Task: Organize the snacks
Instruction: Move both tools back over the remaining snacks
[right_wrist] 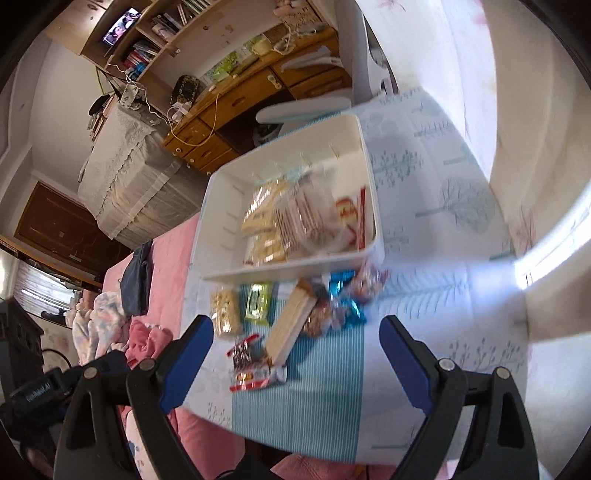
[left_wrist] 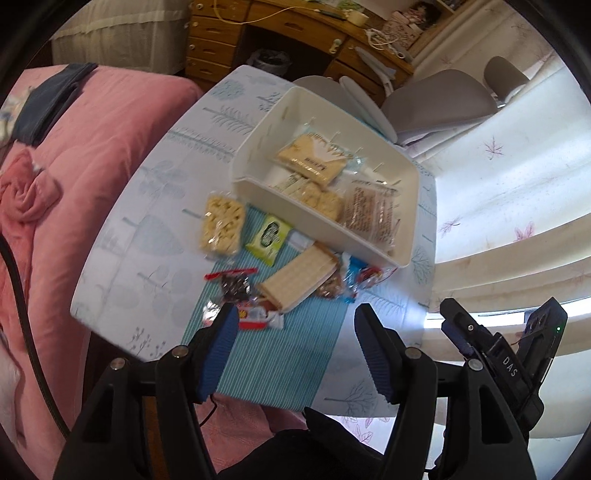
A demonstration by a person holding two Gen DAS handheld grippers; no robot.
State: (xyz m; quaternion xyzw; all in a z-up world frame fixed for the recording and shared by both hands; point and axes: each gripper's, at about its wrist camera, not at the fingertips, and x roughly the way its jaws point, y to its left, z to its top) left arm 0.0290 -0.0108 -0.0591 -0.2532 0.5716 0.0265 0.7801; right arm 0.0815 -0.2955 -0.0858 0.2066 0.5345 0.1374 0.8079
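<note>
A white bin (left_wrist: 258, 155) (right_wrist: 218, 206) stands on a small table and holds several snack packs. In front of it, on a teal striped mat (left_wrist: 280, 350) (right_wrist: 314, 384), lie loose snacks: a pale cracker pack (left_wrist: 221, 225) (right_wrist: 225, 312), a green packet (left_wrist: 269, 236) (right_wrist: 256, 301), a long wafer pack (left_wrist: 301, 278) (right_wrist: 290, 321), a dark red-edged packet (left_wrist: 232, 282) (right_wrist: 243, 352), a red and white bar (left_wrist: 258, 317) (right_wrist: 255, 378) and blue wrappers (right_wrist: 347, 299). My left gripper (left_wrist: 295, 350) is open and empty above the mat's near end. My right gripper (right_wrist: 295, 365) is open and empty, also short of the snacks.
The table has a pale tree-print cloth (left_wrist: 147, 206) (right_wrist: 436, 206). A pink bed (left_wrist: 74, 155) lies to the left. A wooden desk (left_wrist: 280, 33) (right_wrist: 236, 103) and a grey chair (left_wrist: 443, 96) stand behind the table. The other gripper's body (left_wrist: 509, 354) shows at the right.
</note>
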